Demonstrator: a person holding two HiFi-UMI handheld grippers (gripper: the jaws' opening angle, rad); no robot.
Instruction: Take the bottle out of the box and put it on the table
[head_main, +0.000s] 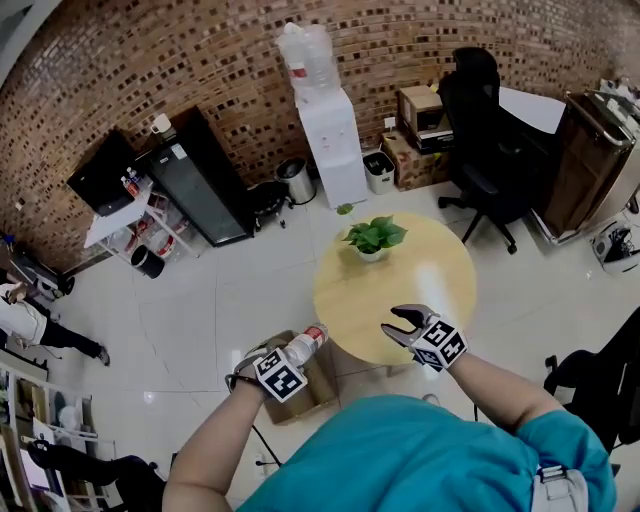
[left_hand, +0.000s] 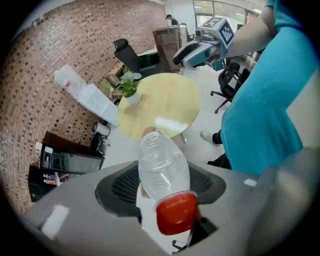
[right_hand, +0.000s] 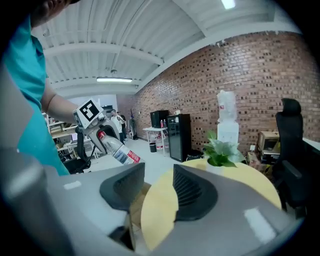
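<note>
Clear plastic with a red cap, the bottle (left_hand: 162, 167) is clamped between my left gripper's (head_main: 283, 360) jaws, cap end nearest the camera, body pointing toward the round wooden table (head_main: 430, 270). It hangs in the air above the cardboard box (head_main: 318, 388), beside the table's edge. My right gripper (right_hand: 159, 187) is empty, jaws apart, over the table's near edge. A potted plant (head_main: 373, 237) stands on the far side.

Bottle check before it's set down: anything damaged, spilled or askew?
No damage or spill shows. The bottle is tilted, not upright: the left tool grips it near its red-capped end, base pointing toward the table.
</note>
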